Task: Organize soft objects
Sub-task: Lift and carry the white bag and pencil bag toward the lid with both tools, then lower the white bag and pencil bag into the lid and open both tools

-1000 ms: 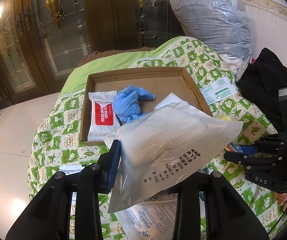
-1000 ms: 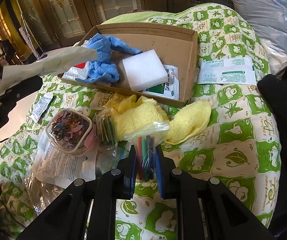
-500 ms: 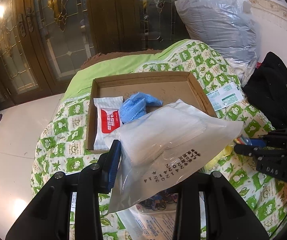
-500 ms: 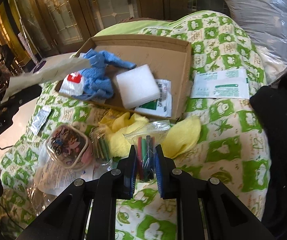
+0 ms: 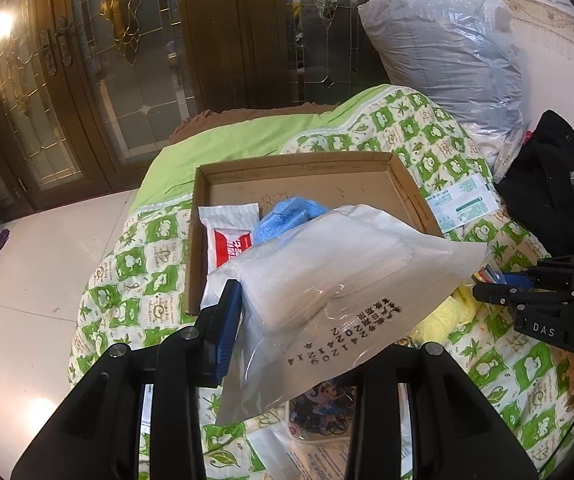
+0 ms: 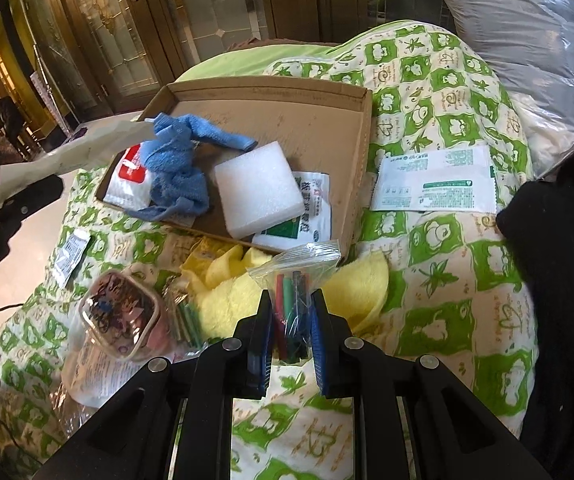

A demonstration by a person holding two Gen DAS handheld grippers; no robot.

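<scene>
1. Left gripper [image 5: 287, 336]: fingers clenched on a white plastic packet [image 5: 339, 280], held in the air at the 6 o'clock side of the cardboard tray [image 5: 403, 184].
2. Right gripper [image 6: 290, 334]: fingers clamped on a small zip bag of coloured sticks [image 6: 293, 280], above the yellow towel [image 6: 227, 300].
3. Tray contents: blue cloth [image 6: 179, 160], white foam block [image 6: 259, 188], red-labelled wipes pack [image 6: 129, 178].
4. Tray rests on the green-patterned bed quilt [image 6: 447, 92].
</scene>
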